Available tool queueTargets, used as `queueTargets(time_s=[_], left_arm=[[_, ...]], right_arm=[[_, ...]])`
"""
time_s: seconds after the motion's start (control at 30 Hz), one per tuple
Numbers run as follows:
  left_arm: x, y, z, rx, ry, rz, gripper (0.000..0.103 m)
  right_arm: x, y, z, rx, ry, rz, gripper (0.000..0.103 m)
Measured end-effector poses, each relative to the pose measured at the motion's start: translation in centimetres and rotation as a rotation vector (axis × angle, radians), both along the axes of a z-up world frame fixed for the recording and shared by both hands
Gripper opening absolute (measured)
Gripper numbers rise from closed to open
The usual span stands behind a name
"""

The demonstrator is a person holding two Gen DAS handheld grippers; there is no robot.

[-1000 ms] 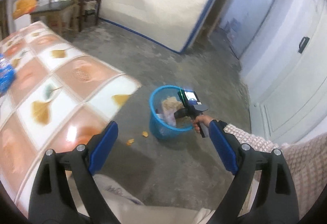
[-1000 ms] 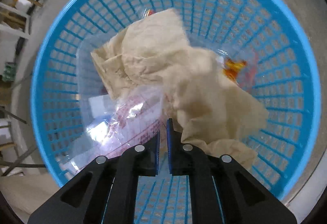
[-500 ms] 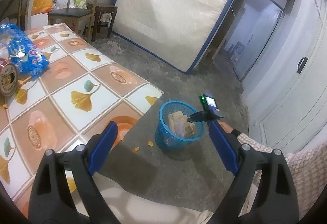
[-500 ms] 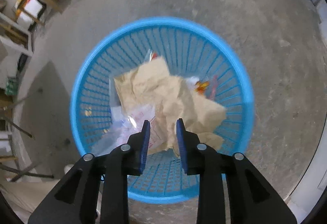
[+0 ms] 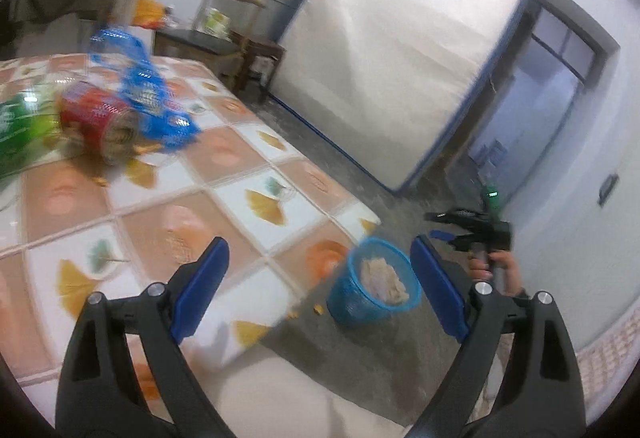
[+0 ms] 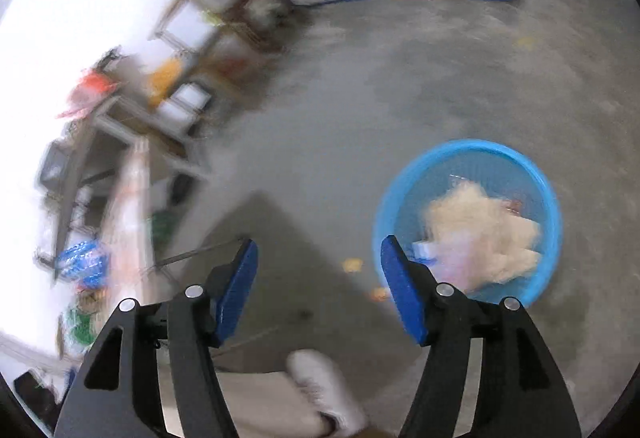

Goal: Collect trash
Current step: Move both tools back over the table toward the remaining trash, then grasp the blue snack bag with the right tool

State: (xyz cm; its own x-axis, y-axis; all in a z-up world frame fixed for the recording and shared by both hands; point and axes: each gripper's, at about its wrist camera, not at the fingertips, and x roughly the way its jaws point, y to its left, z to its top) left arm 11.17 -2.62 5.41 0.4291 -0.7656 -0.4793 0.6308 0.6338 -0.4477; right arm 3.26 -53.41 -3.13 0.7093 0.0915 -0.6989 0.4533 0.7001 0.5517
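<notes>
A blue mesh basket (image 6: 468, 222) stands on the concrete floor with crumpled beige paper (image 6: 484, 230) and a clear wrapper inside; it also shows in the left wrist view as the basket (image 5: 372, 292) beside the table corner. My right gripper (image 6: 318, 258) hangs high above the floor, left of the basket, its jaws opening with nothing between them. My left gripper (image 5: 318, 270) is open and empty over the tiled table (image 5: 224, 206). On the table's far left lie a red can (image 5: 96, 122), a blue wrapper (image 5: 144, 94) and a green packet (image 5: 20, 134), all blurred.
Orange scraps (image 5: 318, 308) lie on the floor by the basket. A mattress (image 5: 384, 78) leans on the far wall, with a chair (image 5: 224, 34) and a small table beside it. A door (image 5: 544, 90) is at the right. A white shoe (image 6: 324, 394) shows below my right gripper.
My right gripper let go of the clear wrapper in the basket, opened and rose well above it. My left gripper swung left, bringing the can and wrappers on the table into view.
</notes>
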Motion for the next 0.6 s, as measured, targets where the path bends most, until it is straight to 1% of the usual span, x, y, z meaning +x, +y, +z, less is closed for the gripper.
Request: queueTargets(time_s=[0.07,0.1,0.13,0.2,0.27,0.3,0.4,0.5,0.6], left_arm=[[0.6,1.7,0.2,-0.002,-0.010,0.054,0.090],[0.9,2.6,0.3,0.000,-0.012,0.077,0.090],[1.1,3.2,0.3,0.002,-0.014,0.094,0.090],[1.5,4.8,0.3,0.016,-0.021,0.148,0.090],[2.0,6.5,0.4,0.036,-0.033,0.204,0.091],[2.1,7.2,0.5,0.045,-0.039,0.221,0.092],[3.0,9.2,1.3,0.108,-0.086,0.281,0.094],[4.1,11.0,2.4,0.203,-0.145,0.328,0.094],[5.1,12.3,2.9,0.254,-0.159,0.346,0.095]], right_arm=[[2.0,2.9,2.9,-0.047,-0.050,0.081,0.076],[3.4,5.1,4.8,-0.070,-0.086,0.144,0.077],[4.7,7.0,6.1,-0.084,-0.114,0.201,0.078],[6.6,10.1,8.1,-0.105,-0.143,0.295,0.081],[9.5,14.3,9.7,-0.133,-0.165,0.426,0.082],[10.3,15.6,10.1,-0.143,-0.167,0.459,0.082],[14.0,20.8,11.2,-0.183,-0.157,0.610,0.085],[16.7,24.6,11.6,-0.207,-0.153,0.709,0.087],[19.6,27.2,11.3,-0.234,-0.137,0.755,0.089]])
